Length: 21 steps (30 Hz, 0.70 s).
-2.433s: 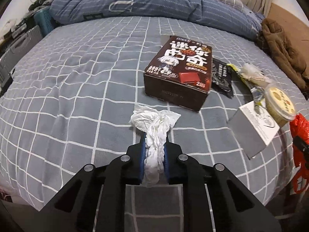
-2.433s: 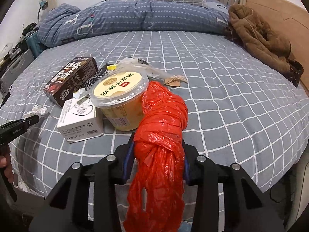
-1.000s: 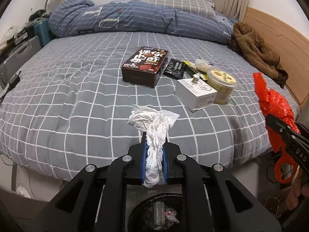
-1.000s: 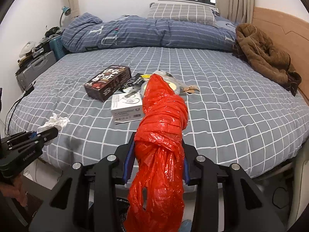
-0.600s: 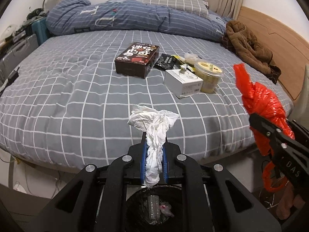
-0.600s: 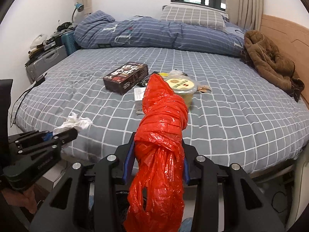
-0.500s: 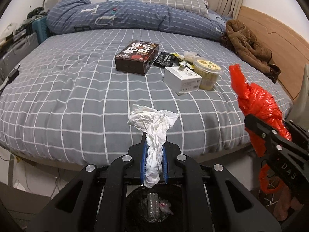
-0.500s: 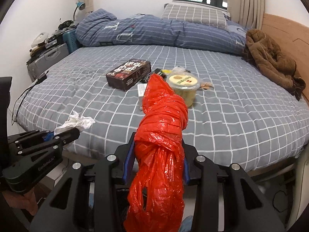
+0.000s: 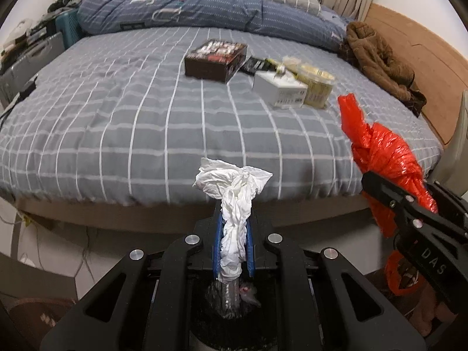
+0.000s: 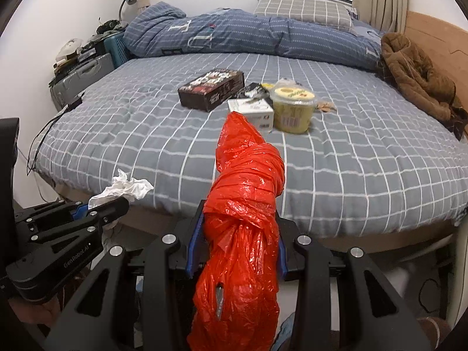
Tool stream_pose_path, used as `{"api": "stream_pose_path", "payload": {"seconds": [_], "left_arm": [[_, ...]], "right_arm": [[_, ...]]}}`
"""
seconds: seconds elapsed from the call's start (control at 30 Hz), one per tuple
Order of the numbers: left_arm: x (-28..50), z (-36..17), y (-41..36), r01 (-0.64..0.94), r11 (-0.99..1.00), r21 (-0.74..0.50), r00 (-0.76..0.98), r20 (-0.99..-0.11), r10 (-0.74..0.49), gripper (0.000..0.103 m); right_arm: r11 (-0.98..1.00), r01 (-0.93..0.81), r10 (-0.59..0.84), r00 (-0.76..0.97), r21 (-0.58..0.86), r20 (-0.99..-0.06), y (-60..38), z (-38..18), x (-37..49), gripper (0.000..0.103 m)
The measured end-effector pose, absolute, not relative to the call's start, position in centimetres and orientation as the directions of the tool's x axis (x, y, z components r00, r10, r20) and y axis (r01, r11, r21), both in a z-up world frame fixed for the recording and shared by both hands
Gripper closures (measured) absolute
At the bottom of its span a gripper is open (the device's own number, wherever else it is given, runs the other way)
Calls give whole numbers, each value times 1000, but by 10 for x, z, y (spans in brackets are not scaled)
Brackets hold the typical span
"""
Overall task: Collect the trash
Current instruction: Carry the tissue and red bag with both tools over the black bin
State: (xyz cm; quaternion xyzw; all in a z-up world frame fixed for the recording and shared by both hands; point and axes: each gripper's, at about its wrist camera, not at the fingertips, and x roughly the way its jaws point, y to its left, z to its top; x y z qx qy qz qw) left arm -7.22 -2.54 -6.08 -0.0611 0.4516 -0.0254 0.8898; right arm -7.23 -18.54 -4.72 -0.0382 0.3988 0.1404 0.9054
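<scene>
My left gripper (image 9: 234, 228) is shut on a crumpled white tissue (image 9: 234, 190), held off the foot of the bed above a black-lined trash bin (image 9: 234, 301) that holds some trash. My right gripper (image 10: 237, 234) is shut on a knotted red plastic bag (image 10: 245, 204), also off the bed edge. The red bag also shows at the right of the left wrist view (image 9: 383, 158), and the tissue shows at the left of the right wrist view (image 10: 128, 187). On the bed lie a dark brown box (image 9: 216, 58), a white box (image 9: 278, 89) and a yellow lidded tub (image 9: 316, 83).
The bed (image 9: 117, 111) has a grey checked cover, with a blue duvet (image 9: 175, 5) at the head and a brown jacket (image 9: 380, 55) at the right. A black wrapper (image 9: 254, 64) lies behind the white box. Suitcases (image 10: 82, 79) stand at the left.
Both grippers have drawn further back from the bed with their loads still held. The bed edge now sits higher in both views and the bin lies under the left gripper.
</scene>
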Motion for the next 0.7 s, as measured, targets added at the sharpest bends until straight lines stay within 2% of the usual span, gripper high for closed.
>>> {"api": "stream_pose_path", "payload": {"seconds": [0.7], "left_arm": [[-125, -105, -11, -72, 987, -143, 480, -872, -91, 91]], "right_arm": [[952, -299, 210, 494, 61, -844, -178, -106, -109, 66]]}}
